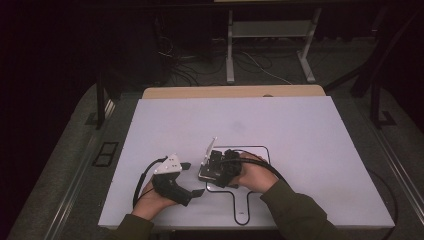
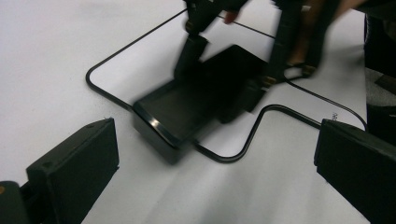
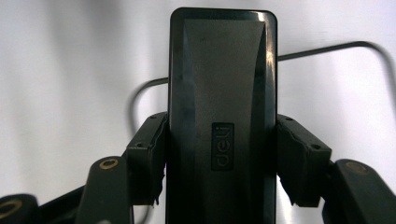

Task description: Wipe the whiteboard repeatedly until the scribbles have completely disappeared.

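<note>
Right claw (image 3: 219, 163) clamped across the sides of a long black box (image 3: 222, 93) marked "deli", held just over the white counter (image 1: 280, 125) inside a black outline (image 1: 263, 148). Left claw (image 2: 215, 172) spread wide, empty, near the box's end.

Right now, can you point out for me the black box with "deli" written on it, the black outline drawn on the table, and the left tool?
black box (image 3: 222, 93), right gripper view, its flat top face.
black outline (image 2: 100, 87), left gripper view, its rounded corner.
left tool (image 1: 192, 178), high view, between its tips.
</note>
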Demonstrator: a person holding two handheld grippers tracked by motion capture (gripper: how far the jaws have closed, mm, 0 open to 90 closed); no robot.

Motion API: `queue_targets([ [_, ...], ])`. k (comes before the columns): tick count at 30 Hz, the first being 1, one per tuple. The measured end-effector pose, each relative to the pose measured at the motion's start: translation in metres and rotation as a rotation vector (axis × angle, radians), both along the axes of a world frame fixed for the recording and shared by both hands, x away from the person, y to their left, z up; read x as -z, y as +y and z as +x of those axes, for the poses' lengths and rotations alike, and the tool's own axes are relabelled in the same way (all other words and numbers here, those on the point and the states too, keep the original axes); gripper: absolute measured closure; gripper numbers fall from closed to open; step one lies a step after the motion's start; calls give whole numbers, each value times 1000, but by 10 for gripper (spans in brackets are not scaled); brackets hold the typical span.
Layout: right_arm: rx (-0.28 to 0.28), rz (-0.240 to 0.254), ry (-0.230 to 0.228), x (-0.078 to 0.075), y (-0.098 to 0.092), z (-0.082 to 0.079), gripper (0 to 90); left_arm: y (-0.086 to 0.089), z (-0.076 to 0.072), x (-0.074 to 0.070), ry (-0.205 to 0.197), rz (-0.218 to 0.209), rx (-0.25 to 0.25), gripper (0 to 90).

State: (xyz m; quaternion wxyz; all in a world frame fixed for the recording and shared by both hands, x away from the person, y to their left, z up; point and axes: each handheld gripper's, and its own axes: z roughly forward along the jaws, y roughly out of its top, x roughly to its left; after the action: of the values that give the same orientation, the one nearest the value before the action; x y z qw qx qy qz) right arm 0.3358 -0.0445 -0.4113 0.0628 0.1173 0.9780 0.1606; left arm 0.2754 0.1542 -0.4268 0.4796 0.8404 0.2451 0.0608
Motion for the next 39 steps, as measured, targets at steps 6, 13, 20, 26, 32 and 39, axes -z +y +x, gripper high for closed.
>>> queue_targets([
  [6,36,-3,-18,0,0,11,389,1,1,0,5,-2,-3,0],
  [13,-27,16,34,0,-1,-5,389,0,1,0,-2,3,1,0],
  [20,74,13,19,1,-7,28,390,2,1,0,1,3,-1,0],
  [26,79,8,21,1,-7,31,389,2,1,0,-2,1,0,0],
  [32,-7,5,35,0,-2,-2,389,1,1,0,-2,-1,-2,0],
  [39,42,-3,10,0,-5,13,389,2,1,0,-2,1,-2,0],
])
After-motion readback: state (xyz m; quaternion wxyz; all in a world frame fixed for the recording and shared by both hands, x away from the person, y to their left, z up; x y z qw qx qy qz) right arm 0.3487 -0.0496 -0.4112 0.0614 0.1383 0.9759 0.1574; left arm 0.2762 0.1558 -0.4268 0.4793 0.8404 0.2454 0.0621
